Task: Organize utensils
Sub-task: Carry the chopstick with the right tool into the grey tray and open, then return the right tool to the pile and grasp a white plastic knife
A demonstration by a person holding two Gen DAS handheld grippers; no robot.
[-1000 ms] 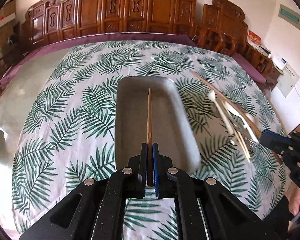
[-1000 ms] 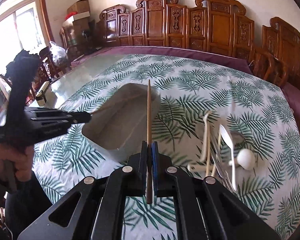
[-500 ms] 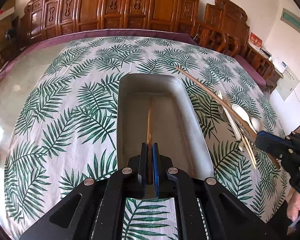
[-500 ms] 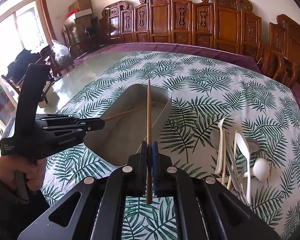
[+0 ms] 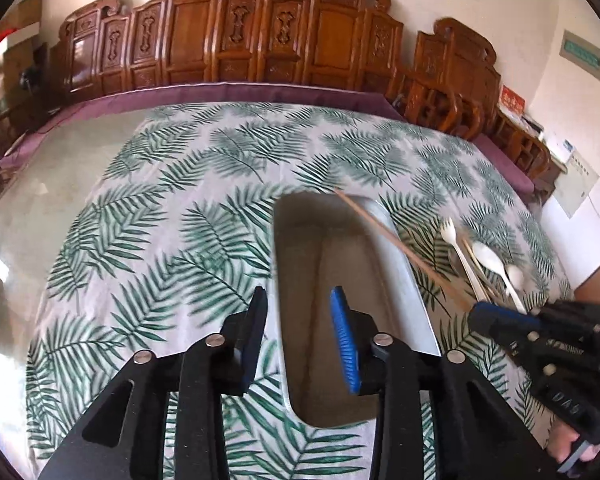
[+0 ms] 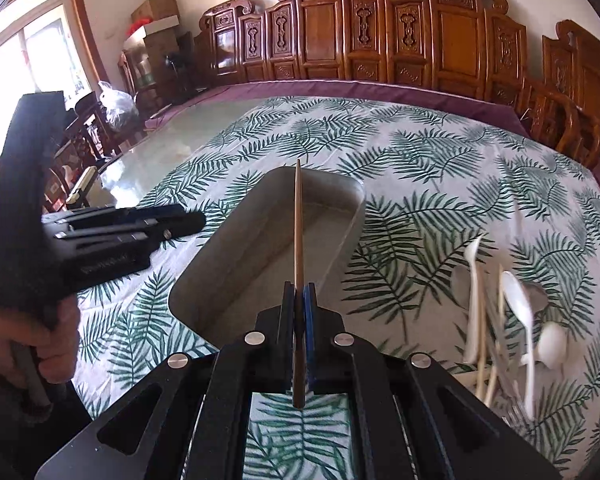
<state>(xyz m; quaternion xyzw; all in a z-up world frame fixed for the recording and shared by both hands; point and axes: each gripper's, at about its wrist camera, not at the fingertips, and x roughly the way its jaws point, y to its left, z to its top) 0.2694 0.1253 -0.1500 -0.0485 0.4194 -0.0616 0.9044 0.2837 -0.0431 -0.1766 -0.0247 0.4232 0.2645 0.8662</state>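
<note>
The left claw (image 5: 300, 312) is released, its fingers spread wide above the near end of the grey tray (image 5: 300, 248), with nothing between them. The right claw (image 6: 299, 300) is clenched on a wooden chopstick (image 6: 298, 224), which points forward over the tray's near rim. In the left wrist view that chopstick (image 5: 400, 244) slants across the tray's right rim. The tray sits on the leaf-print cloth (image 5: 180, 220) covering the worktop. Beside it, toward the worktop's right edge, lies a loose heap of white plastic utensils (image 6: 500, 320): a fork, spoons and pale sticks. Carved wooden chairs (image 6: 380, 28) line the far edge.
</note>
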